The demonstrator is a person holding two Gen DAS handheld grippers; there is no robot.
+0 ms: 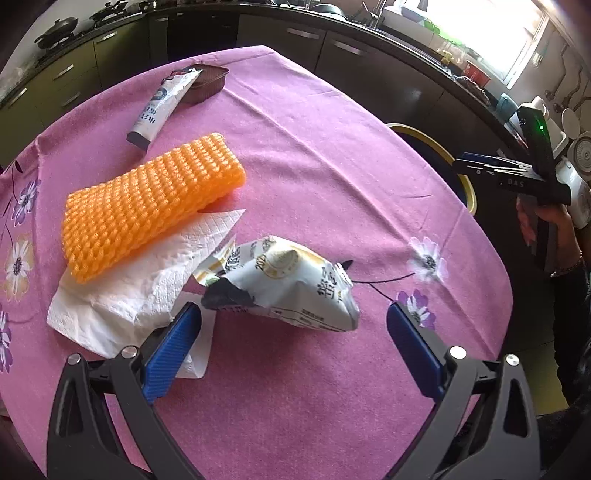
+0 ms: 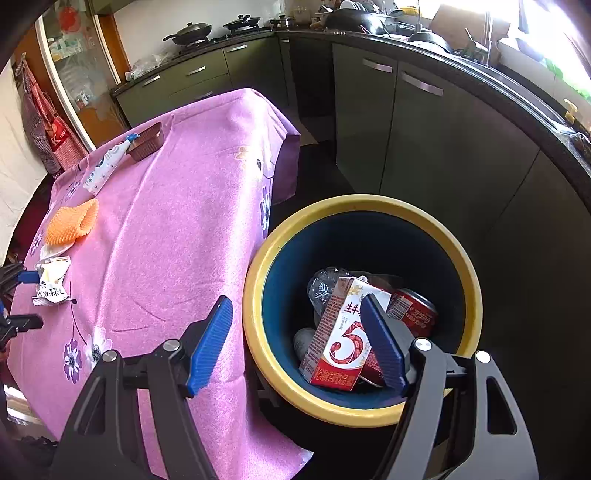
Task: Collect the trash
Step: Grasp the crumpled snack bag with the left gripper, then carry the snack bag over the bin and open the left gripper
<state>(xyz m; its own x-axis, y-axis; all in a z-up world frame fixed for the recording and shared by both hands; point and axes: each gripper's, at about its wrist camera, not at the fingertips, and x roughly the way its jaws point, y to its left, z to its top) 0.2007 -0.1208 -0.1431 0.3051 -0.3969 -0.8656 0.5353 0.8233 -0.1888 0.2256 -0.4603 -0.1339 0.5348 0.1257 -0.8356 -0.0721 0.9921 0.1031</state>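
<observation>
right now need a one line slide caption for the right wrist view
Open right gripper above a yellow-rimmed bin holding a red-and-white drink carton, a red can and clear plastic, beside the pink-clothed table.

- We see a kitchen: dark countertop [image 2: 461, 55] over olive-green cabinets [image 2: 369, 110] with metal handles.
- Pans [image 2: 188, 31] sit on the stove.
- Bright daylight enters through a window [image 1: 524, 40].
- We note a dark floor [image 2: 317, 166].
</observation>
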